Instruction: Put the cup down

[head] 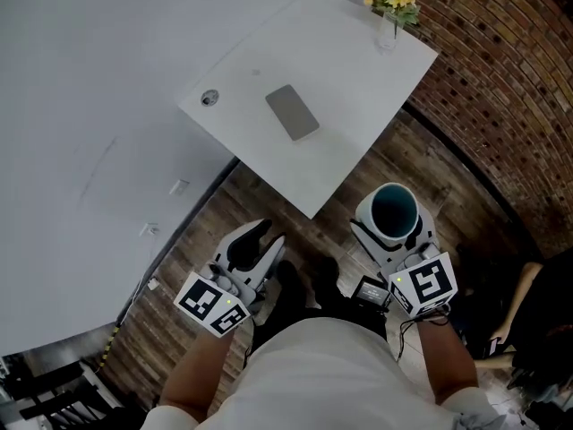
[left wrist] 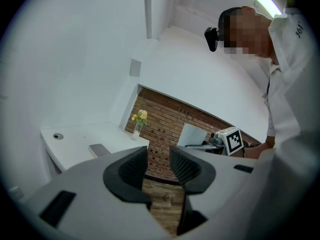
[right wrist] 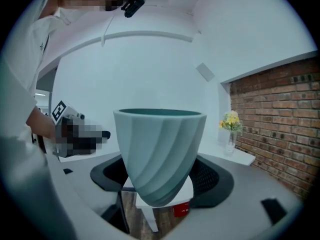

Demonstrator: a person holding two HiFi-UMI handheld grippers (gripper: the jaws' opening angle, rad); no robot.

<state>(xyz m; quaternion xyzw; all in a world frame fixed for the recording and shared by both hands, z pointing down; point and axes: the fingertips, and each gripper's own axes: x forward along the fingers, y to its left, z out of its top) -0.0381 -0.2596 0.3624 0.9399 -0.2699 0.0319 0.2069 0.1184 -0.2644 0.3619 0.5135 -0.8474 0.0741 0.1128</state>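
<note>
White bench (head: 358, 88) sits in the corner, brick wall (head: 501, 88) on its far side, wood floor (head: 269, 209) below the head view

On the bench: vase of yellow flowers (head: 394, 7) at the far corner, flat grey slab (head: 292, 112) mid-top, small round thing (head: 209, 98) near the left edge. Can't tell what the last two are

Cup (head: 395, 206): pale teal, twisted ribs, tapers to a narrow foot. It's upright, mouth up, and I see nothing inside. It hangs over the floor just off the bench's near corner, not over the top, touching only the pads

Right claw (head: 390, 236): jaws spread wide and clamped on the cup's lower flanks, one pad each side. Grip looks square in the right gripper view

Left claw (head: 267, 236): jaws parted by a narrow gap with nothing between them, only floor and brick showing through. It hovers over the floor, left of the cup and apart from it

Status, my read:
- done: cup is picked and held level
- not done: the put-down itself, cup not yet over any surface
- left: carry it over a bare part of the bench away from the slab, lower until the foot sits flat, open the claw, back out level

Watch item: with that narrow foot and wide mouth, I'd expect it to tip if it's released tilted or nudged on the way out
</note>
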